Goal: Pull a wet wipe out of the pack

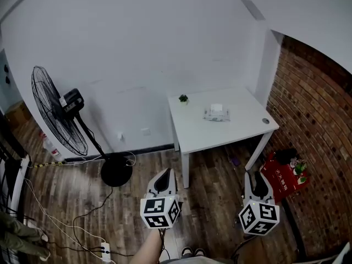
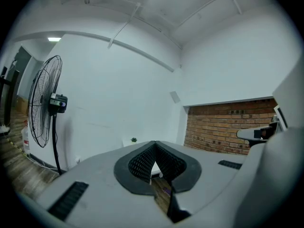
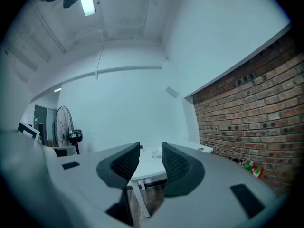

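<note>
- Head view: the wet wipe pack (image 1: 216,113) lies on the far white table (image 1: 242,128), right of a small plant (image 1: 183,98). The left gripper (image 1: 164,176) and right gripper (image 1: 256,177) are held low and near, over the wooden floor (image 1: 71,197), well apart from the table. A standing fan (image 1: 55,114) is at the far left.
- Left gripper view: its jaws are pressed together at the tips, with nothing between them. The table's edge shows far beyond.
- Right gripper view: its jaws are spread and empty. The pack shows far off, in line with the gap.
- Judgement: this is the approach, and no wipe has been touched yet. Next, both grippers need to come up to the table. One would probably steady the pack while the other pinches the exposed wipe.
</note>
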The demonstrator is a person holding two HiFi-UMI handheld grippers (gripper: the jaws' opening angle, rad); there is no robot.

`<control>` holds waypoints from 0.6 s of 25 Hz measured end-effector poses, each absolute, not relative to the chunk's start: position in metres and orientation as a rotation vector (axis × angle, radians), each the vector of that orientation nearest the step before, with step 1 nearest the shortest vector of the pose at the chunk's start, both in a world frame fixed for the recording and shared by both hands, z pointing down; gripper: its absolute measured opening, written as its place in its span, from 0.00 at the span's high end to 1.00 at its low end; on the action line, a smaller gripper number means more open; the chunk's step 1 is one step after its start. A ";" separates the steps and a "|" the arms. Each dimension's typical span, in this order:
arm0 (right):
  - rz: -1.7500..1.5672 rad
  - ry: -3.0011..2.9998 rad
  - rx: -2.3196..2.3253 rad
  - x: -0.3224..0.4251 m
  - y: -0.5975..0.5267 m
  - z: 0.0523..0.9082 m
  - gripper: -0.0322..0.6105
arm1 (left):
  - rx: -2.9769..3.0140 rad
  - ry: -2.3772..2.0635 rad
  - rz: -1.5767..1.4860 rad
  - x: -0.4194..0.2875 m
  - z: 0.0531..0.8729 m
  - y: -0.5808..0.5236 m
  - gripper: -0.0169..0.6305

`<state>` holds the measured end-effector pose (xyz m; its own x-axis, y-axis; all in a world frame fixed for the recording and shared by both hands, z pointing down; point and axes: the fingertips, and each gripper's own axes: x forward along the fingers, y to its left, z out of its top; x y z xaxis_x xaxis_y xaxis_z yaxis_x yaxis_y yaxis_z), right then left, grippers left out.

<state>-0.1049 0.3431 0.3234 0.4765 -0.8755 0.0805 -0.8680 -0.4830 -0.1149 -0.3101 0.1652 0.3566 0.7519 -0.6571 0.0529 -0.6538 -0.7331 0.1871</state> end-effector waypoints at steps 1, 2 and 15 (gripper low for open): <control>-0.196 1.562 -2.654 -0.107 0.342 0.324 0.71 | 2.758 -1.039 -0.023 -0.311 0.357 0.163 0.97; -0.195 1.558 -2.658 -0.108 0.340 0.324 0.71 | 2.761 -1.036 -0.021 -0.312 0.357 0.160 0.97; -0.233 1.492 -2.709 -0.111 0.340 0.336 0.73 | 2.743 -1.003 -0.007 -0.315 0.370 0.136 0.97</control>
